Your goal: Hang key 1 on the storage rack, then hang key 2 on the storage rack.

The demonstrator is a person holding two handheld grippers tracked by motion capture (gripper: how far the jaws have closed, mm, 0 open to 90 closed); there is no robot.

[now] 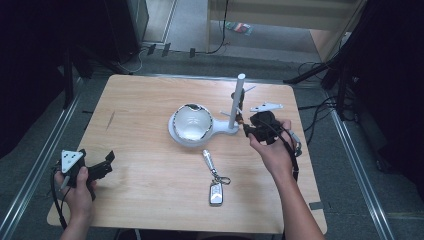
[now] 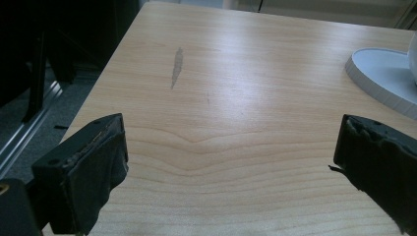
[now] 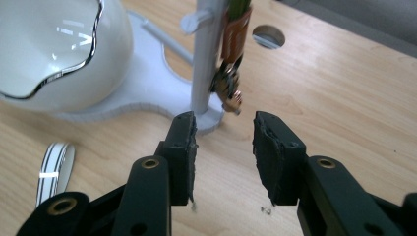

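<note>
A white stand (image 1: 220,129) carries a white bowl (image 1: 191,121) with a silver rim and an upright post (image 1: 236,102) with side pegs. From the post hangs an orange strap with a small metal charm (image 3: 229,91). My right gripper (image 1: 246,129) is low at the post's base, just right of it. In the right gripper view its jaws (image 3: 223,142) stand partly open, nothing between them, the charm just ahead. A key fob (image 1: 215,192) with a striped strap (image 3: 54,164) lies on the table near the front. My left gripper (image 1: 106,165) rests open at the front left corner.
The wooden table (image 1: 145,100) has a dark streak (image 2: 177,64) on its left half. The stand's base (image 2: 383,78) lies ahead and to the right of the left gripper (image 2: 231,147). Dark floor, rails and cables ring the table. A round hole (image 3: 268,36) lies beyond the post.
</note>
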